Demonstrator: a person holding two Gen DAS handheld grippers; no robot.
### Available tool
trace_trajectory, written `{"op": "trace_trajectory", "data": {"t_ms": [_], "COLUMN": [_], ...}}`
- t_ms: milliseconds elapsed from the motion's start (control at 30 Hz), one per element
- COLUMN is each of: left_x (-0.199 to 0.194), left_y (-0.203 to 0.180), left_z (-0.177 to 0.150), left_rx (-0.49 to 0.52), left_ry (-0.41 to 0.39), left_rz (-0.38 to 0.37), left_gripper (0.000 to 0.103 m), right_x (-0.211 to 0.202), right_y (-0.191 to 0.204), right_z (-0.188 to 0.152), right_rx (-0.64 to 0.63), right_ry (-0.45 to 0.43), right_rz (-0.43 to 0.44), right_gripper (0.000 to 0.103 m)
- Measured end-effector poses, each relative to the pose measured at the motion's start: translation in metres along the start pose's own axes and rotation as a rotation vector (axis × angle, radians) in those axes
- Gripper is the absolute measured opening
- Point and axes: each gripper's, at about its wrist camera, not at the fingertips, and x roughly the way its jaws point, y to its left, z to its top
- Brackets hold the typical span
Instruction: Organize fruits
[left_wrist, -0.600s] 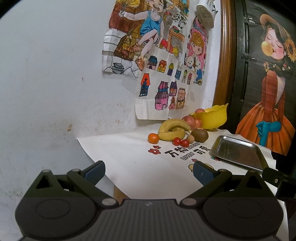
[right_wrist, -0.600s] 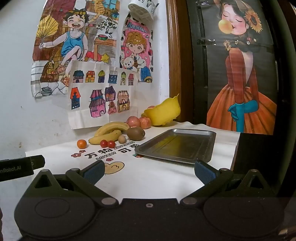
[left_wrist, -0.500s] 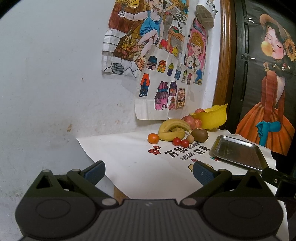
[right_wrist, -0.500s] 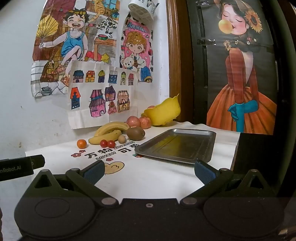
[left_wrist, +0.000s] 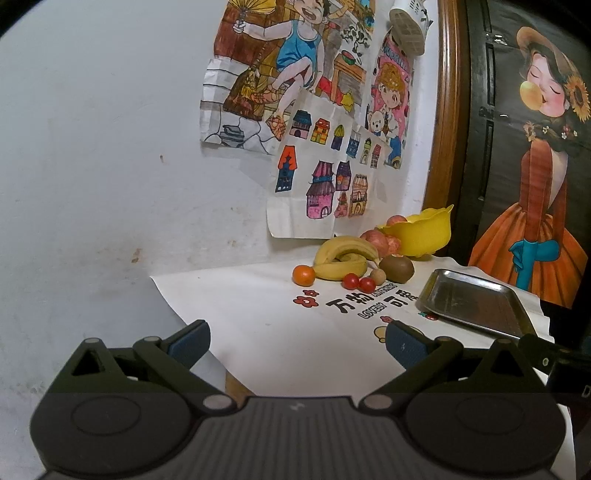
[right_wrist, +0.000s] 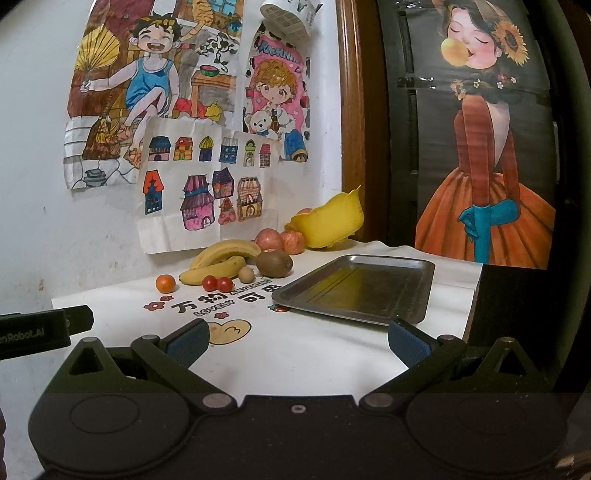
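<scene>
Both grippers hang short of the fruit with nothing between their fingers: the left gripper has its blue-padded fingers spread wide over the near edge of the counter, and the right gripper is spread just as wide above the white printed cloth. Nothing has been lifted, so the job looks to be at its very start, with the reach not yet begun. Beyond the fingers the fruit lies in a loose cluster by the wall: a small orange, two bananas, two cherry tomatoes, a small tan round fruit, a kiwi and apples beside a yellow bowl. The metal tray, bare, sits to the right of them and is probably where they belong. A next move would call for carrying one gripper forward over a single piece and closing gently, as the small ones would roll. The right view shows the whole tray and the side of the left gripper at its left margin; the left view cuts the tray's far corner but shows the cloth's left edge overhanging the counter.
</scene>
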Motion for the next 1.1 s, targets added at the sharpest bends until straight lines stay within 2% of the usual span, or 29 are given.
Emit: {"op": "trace_trajectory", "data": {"t_ms": [1000,1100], "left_x": [0.003,0.008], "left_y": [-0.006,-0.005], "left_z": [-0.005,-0.003], "left_rx": [0.005,0.022], "left_ry": [0.007,0.022], "left_rz": [0.002,0.003], "left_gripper": [0.103,0.103], "right_x": [0.004,0.008], "right_y": [0.008,0.011], "right_z": [-0.003,-0.003], "right_rx": [-0.008,-0.034], "right_ry": [0.012,0.025], "right_rz": [0.002,0.032], "right_gripper": [0.102,0.102]}}
